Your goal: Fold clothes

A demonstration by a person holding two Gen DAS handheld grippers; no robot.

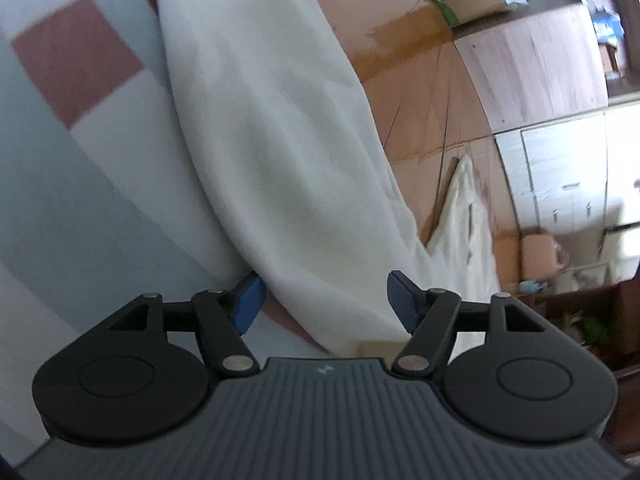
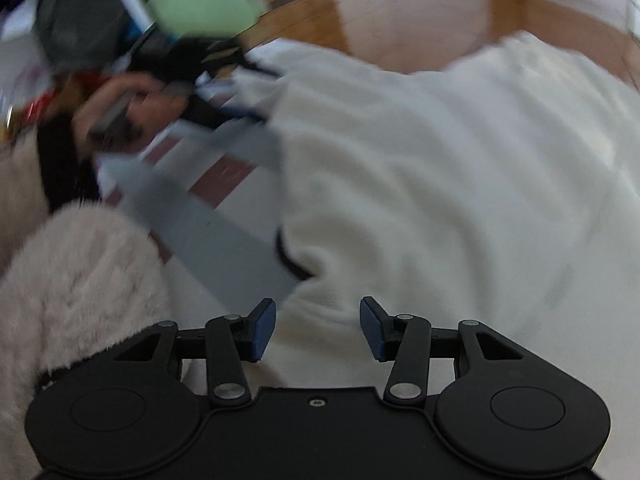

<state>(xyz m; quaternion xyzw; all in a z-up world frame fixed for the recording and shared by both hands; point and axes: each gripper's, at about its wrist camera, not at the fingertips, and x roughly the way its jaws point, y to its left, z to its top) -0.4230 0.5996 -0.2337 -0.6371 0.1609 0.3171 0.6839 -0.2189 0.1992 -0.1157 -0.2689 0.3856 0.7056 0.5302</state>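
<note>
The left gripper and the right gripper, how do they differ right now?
The left gripper has its blue pads spread wider than the right gripper. The left frames a smooth fold of the white fleece garment; the right hovers over its rumpled edge. Both are open, gripping nothing.

One white garment [image 2: 440,168], two grippers [image 1: 326,300] [image 2: 318,328], perhaps one hand [image 2: 120,112], blurred, upper left.
</note>
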